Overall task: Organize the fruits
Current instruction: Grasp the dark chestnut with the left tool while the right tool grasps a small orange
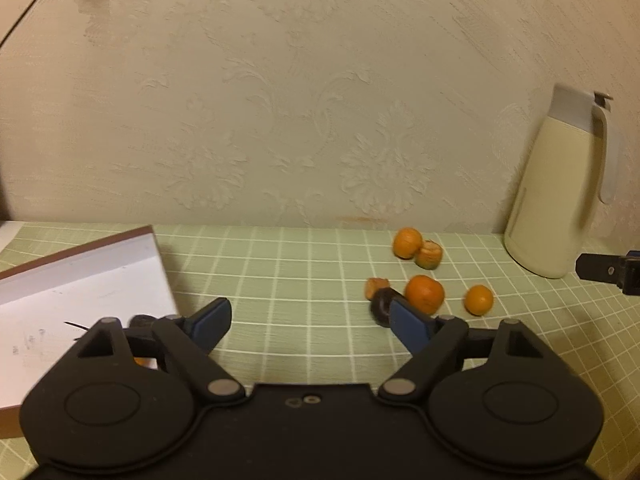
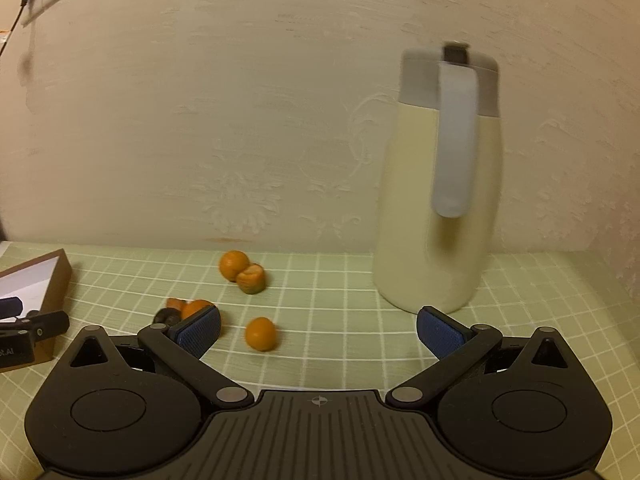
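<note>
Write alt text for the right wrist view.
The open right gripper points at small oranges scattered on a green checked tablecloth, nothing between its blue pads. A cream jug stands by the wall at right; an open box sits at left.

- Three whole oranges (image 1: 407, 243) (image 1: 425, 294) (image 1: 479, 300) on the desk
- One greenish, partly peeled fruit (image 1: 428, 254)
- One dark round fruit (image 1: 381, 309)
- One cream jug (image 1: 554, 192)
- One open box (image 1: 72, 300)
</note>
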`<state>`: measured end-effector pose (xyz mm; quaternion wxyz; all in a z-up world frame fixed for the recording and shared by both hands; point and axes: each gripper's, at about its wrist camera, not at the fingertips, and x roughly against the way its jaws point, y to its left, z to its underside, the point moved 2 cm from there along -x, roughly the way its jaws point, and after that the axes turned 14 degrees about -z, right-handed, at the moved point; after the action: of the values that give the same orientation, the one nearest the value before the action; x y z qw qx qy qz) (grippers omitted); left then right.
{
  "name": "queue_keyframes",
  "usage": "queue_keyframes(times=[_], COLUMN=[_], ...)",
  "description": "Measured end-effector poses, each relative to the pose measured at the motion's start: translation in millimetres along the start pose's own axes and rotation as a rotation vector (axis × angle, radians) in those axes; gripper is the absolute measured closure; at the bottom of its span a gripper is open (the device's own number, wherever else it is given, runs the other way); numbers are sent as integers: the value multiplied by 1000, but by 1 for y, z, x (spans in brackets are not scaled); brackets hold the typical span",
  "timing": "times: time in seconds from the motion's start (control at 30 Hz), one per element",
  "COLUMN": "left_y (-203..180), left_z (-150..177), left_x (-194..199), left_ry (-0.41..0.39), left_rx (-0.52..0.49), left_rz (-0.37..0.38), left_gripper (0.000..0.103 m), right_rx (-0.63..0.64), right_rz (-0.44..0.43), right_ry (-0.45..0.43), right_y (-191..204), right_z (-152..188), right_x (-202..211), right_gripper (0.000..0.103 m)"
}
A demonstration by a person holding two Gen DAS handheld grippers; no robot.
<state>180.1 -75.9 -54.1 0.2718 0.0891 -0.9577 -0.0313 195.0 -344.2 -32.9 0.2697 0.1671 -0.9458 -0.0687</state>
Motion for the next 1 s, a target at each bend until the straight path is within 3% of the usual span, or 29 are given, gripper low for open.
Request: queue_keyframes(times=[0.6, 0.7, 1.0], left_y=[-57, -69, -76], left_z=[6, 11, 16], left_x=[-47, -57, -78], left_ry=[66, 85, 107], left_rx=[-42, -80, -63], left_rz=[72, 62, 58], left_gripper=[38, 43, 52], right_rx=[-85, -82, -130], right_rz=[90, 105, 137], right_ry=[36, 34, 44], right_y=[-51, -58, -81], right_z=[19, 20, 26], right_x=[-11, -13, -20], right_gripper=[0, 0, 0])
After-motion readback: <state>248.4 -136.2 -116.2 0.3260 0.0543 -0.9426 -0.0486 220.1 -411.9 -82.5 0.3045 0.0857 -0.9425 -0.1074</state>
